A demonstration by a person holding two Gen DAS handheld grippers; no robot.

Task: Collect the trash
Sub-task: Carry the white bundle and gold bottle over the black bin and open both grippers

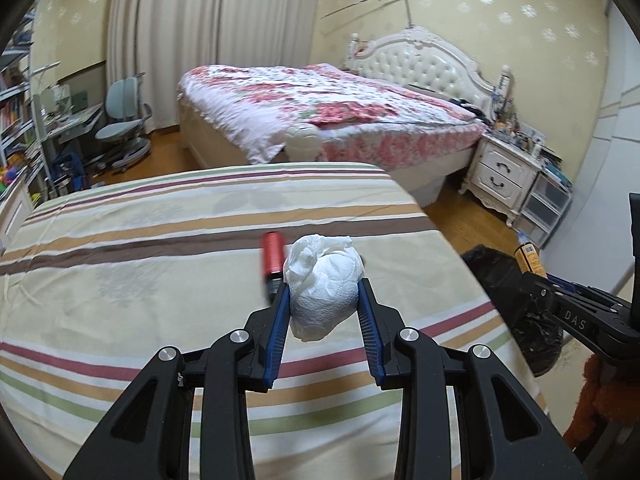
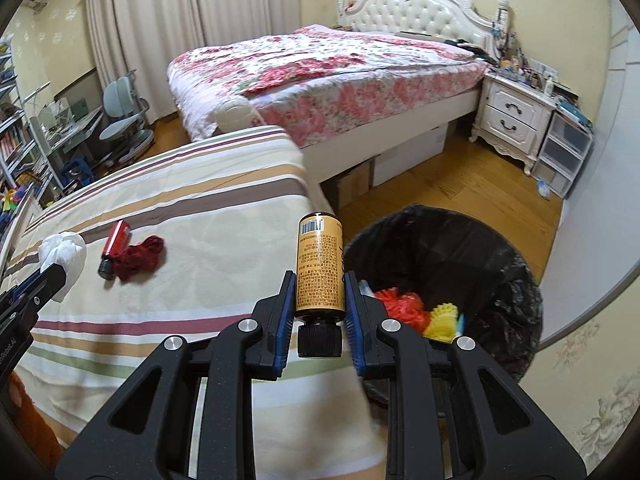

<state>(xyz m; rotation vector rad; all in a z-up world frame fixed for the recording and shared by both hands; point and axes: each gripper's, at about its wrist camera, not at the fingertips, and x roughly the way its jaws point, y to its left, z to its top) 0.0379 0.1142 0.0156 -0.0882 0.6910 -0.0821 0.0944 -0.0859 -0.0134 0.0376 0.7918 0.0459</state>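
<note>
Two items were gripped: a tissue wad (image 1: 322, 286) by the left claw (image 1: 323, 312) above the table (image 1: 120, 272), an amber bottle (image 2: 320, 270) by the right claw (image 2: 320, 312) beside the bin (image 2: 516, 280). Release over the bin seemed due.

- The trash bin (image 2: 440, 280) stands open-topped just right of the striped bed (image 2: 200, 216); trash covers only its bottom.
- Left of the bin, a red cylinder (image 2: 115, 249) and red yarn (image 2: 140, 259) lie on the bed.
</note>
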